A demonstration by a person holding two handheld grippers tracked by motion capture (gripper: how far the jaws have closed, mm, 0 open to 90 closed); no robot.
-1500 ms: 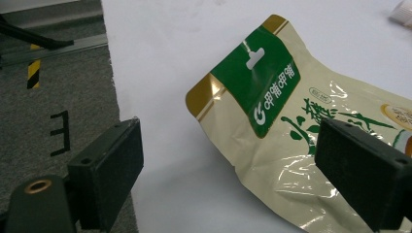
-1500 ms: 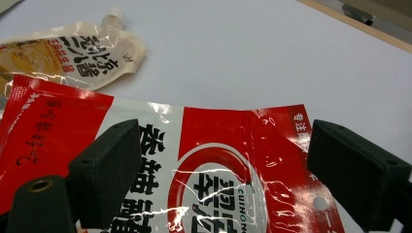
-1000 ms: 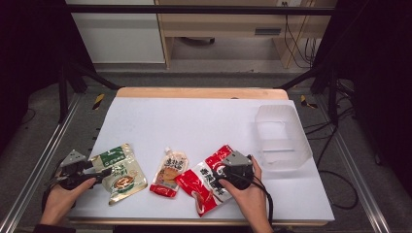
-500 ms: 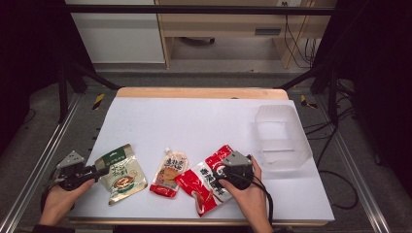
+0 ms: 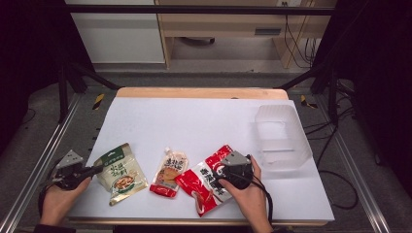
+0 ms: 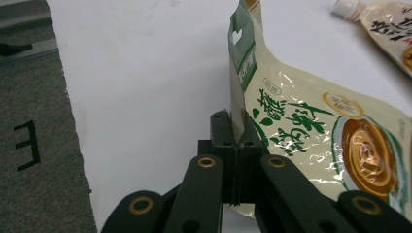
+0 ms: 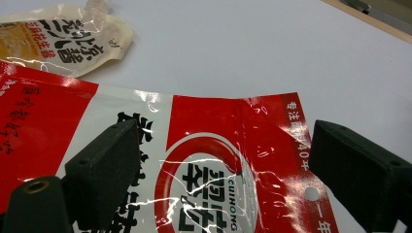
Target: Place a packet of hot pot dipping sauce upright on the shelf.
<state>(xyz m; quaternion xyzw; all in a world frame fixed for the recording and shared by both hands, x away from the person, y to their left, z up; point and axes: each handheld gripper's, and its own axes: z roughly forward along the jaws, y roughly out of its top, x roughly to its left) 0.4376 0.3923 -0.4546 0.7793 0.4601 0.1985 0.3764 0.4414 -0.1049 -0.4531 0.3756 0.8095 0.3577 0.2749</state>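
Left gripper point(image 6: 236, 145) has just been closing and now pinches the side seam of the cream-and-green glossy foil pouch point(image 6: 311, 121) near the tabletop's point(image 5: 194, 121) front left corner. Right gripper point(image 7: 221, 165) stands open astride the red-and-white glossy plastic pouch point(image 7: 204, 160). Both packs look light, limp and slippery; grip flat sealed edges.

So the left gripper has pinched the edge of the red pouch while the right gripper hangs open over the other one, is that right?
Not quite. The left gripper has closed its fingers on the edge of the green and cream pouch, as the left gripper view shows. The red pouch lies under the open right gripper.
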